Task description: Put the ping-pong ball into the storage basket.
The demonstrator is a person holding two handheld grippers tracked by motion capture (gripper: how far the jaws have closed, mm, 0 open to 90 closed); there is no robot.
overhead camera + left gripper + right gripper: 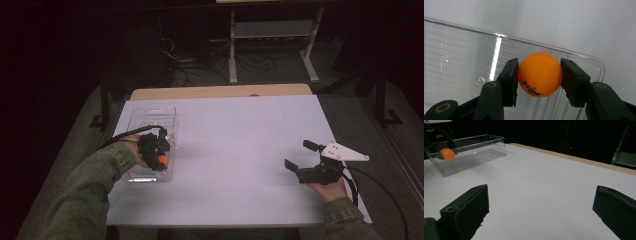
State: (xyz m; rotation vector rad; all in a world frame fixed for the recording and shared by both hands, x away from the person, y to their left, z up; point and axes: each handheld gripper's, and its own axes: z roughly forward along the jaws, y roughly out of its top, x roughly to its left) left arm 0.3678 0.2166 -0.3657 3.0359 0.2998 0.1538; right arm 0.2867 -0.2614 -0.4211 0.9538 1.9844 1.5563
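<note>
An orange table-tennis ball (540,74) with dark print sits clamped between the two black jaws of my left gripper (539,78), which is shut on it. That gripper (159,152) hangs over the near end of a clear plastic box (142,125) at the table's left, and the ball (162,160) shows just above the box's near rim. From the right gripper view the ball (447,154) and the box (481,150) appear far off at the upper left. My right gripper (299,155) rests low at the table's right, open, with nothing between its jaws (540,207).
A white sheet (235,150) covers the table, with a wooden edge (220,92) showing at the far side. Beyond it stand a white metal frame (270,45) and loose cables (200,65) on a dark floor. Each gripper trails a black cable (125,134).
</note>
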